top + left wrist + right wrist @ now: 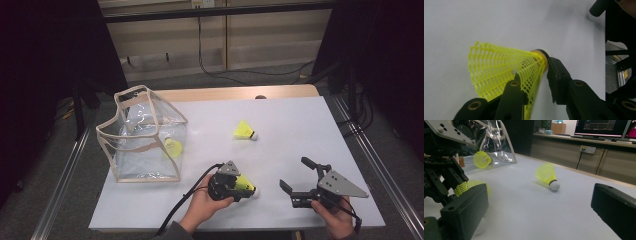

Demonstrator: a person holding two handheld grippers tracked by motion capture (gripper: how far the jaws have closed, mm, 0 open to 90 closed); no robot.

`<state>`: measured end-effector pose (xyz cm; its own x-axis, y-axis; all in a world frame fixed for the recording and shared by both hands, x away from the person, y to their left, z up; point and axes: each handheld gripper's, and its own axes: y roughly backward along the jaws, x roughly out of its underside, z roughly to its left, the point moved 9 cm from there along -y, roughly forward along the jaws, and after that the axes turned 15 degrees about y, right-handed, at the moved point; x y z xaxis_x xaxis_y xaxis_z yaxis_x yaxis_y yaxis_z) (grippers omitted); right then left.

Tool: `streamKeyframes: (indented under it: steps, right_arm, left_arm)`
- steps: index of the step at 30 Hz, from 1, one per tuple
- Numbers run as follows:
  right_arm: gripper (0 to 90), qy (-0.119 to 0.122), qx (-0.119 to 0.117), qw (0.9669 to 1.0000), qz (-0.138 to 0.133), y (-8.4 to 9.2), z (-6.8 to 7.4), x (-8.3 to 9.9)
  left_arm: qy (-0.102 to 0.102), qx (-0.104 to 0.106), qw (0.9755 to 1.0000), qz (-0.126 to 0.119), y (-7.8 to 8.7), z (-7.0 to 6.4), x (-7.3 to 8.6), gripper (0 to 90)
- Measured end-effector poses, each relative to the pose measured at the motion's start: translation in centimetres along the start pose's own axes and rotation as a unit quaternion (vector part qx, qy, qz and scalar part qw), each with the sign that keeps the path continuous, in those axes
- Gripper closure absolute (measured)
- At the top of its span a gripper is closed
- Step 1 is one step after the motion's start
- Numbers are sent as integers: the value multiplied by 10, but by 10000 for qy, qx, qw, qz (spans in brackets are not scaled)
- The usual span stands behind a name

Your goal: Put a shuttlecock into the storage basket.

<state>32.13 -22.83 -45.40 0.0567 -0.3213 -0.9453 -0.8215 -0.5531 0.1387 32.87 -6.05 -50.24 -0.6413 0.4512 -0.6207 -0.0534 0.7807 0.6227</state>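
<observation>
Closed on a yellow plastic-mesh shuttlecock (506, 70) at the table's near edge: left gripper (235, 186), pinching the soft skirt, likely to crush or slip. Wide open, empty: right gripper (300, 179). Ahead: second yellow shuttlecock (244, 131); left, clear plastic tote bag (142, 135), third yellow shuttlecock (172, 147) inside. Nothing between.

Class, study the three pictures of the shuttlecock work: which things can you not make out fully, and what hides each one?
- Held shuttlecock, high view: the left gripper covers most of its skirt.
- Its cork tip, left gripper view: behind a jaw.
- Shuttlecock in the clear bag, high view: blurred by the plastic; whether it lies or leans is unclear.
- Right gripper, right gripper view: jaws cut off by the edges.
</observation>
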Motion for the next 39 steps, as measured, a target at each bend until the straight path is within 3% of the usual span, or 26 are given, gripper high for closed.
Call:
streamKeyframes:
  steps: [18, 19, 27, 39]
  right_arm:
    - [11, 7, -59, 10000, -3, -7, 2, -1]
    - [11, -9, -66, 10000, -14, -8, 2, -1]
    - [11, 14, -88, 10000, 3, -11, 1, 0]
    - [11, 8, -68, 10000, 3, -11, 0, 1]
  left_arm:
    - [-30, 35, 10000, 70, 3, -1, 3, 782]
    - [-29, -35, 9999, 92, 3, 0, 4, 783]
    - [78, 128, 9998, 101, -1, -2, 4, 808]
    - [128, 143, 9998, 39, 1, -2, 2, 825]
